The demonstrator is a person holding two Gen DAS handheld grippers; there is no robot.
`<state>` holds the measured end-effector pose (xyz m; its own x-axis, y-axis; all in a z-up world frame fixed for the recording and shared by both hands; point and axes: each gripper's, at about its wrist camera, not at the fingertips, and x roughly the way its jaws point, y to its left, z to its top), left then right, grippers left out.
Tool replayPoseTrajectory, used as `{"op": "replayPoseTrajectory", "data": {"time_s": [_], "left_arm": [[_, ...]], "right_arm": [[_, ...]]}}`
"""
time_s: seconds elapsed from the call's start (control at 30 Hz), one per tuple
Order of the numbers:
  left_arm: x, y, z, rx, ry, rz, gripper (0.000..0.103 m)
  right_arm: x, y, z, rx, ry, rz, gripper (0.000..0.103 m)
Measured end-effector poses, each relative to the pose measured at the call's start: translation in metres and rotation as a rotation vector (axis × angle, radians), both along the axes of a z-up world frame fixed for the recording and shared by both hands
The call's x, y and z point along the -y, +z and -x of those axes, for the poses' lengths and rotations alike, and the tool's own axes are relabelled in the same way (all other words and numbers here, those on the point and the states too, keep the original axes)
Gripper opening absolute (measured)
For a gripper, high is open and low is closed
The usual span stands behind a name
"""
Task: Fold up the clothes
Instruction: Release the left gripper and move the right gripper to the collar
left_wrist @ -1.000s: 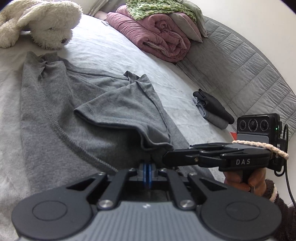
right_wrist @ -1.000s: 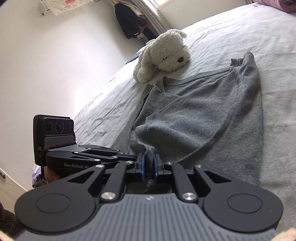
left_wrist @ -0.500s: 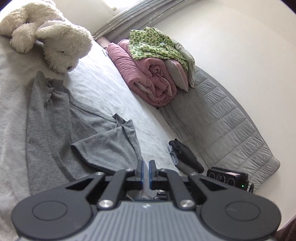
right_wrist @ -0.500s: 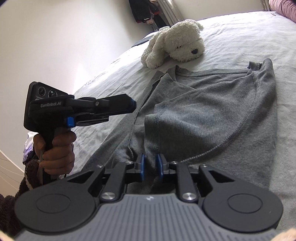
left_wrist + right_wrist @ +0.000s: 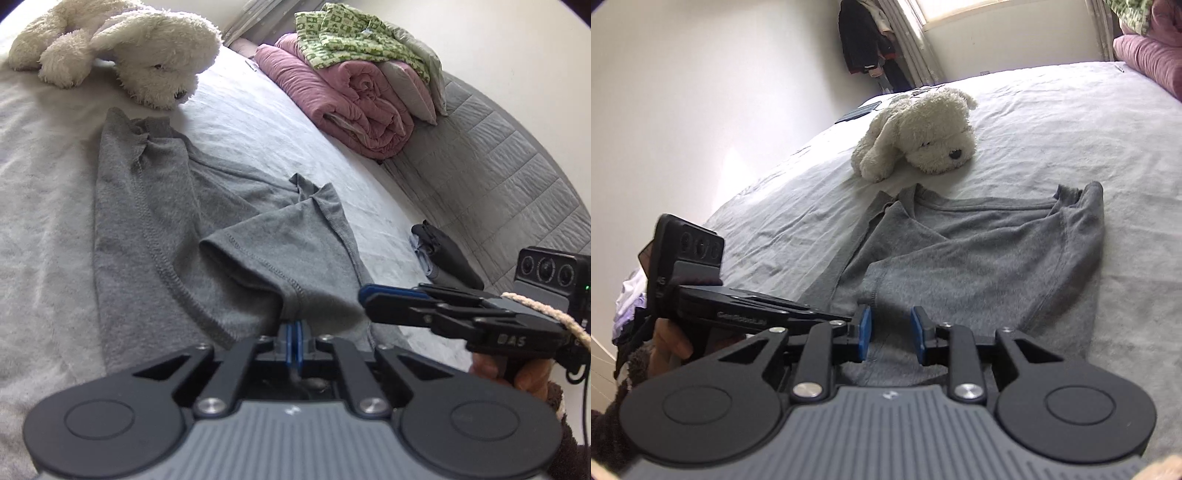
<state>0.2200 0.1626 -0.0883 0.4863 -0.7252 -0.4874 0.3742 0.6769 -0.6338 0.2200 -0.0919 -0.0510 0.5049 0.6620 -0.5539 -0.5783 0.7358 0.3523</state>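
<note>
Left wrist view showed the gray T-shirt lying on the bed, partly folded, with one sleeve turned over on top of the body. The left gripper had its blue pads pressed tight together on the hem of that sleeve, pinching the cloth. The right gripper sat just beside it, off to the side, held in a hand.

From the right wrist view, the same T-shirt was spread out in front, its collar toward the far end. The right gripper had its jaws opening, with a gap between the blue pads. Gray cloth lay under and between them, but the pads did not squeeze it. The left gripper reached in from the side, close to one pad.

A white fluffy toy dog lay on the bed just past the shirt's collar. A rolled pink blanket sat farther off with a green patterned cloth on top. A small stack of dark folded clothes rested near the gray quilted edge.
</note>
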Motion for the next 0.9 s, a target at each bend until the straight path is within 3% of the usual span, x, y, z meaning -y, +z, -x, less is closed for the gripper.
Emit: {"op": "replayPoseTrajectory", "data": {"time_s": [0.17,0.2,0.4,0.6,0.7,0.9], "left_arm": [[-0.010,0.005,0.003,0.043,0.001,0.100,0.002],[-0.009,0.004,0.003,0.038,0.002,0.085,0.003],[-0.006,-0.005,-0.003,-0.015,0.017,-0.022,0.004],[-0.008,-0.006,-0.003,-0.008,0.012,-0.011,0.008],[-0.013,-0.005,-0.002,-0.002,0.027,0.024,0.016],[-0.028,0.003,0.001,0.051,0.147,0.058,0.023]], "right_arm": [[-0.033,-0.010,-0.022,0.029,0.110,0.086,0.027],[-0.036,-0.013,-0.028,0.015,0.127,0.085,0.021],[-0.048,-0.030,-0.064,-0.076,0.175,0.006,0.020],[-0.054,-0.025,-0.074,-0.063,0.149,-0.028,0.023],[-0.047,-0.018,-0.072,-0.032,0.097,-0.023,0.023],[-0.062,-0.008,-0.084,0.025,0.077,0.026,0.023]]}}
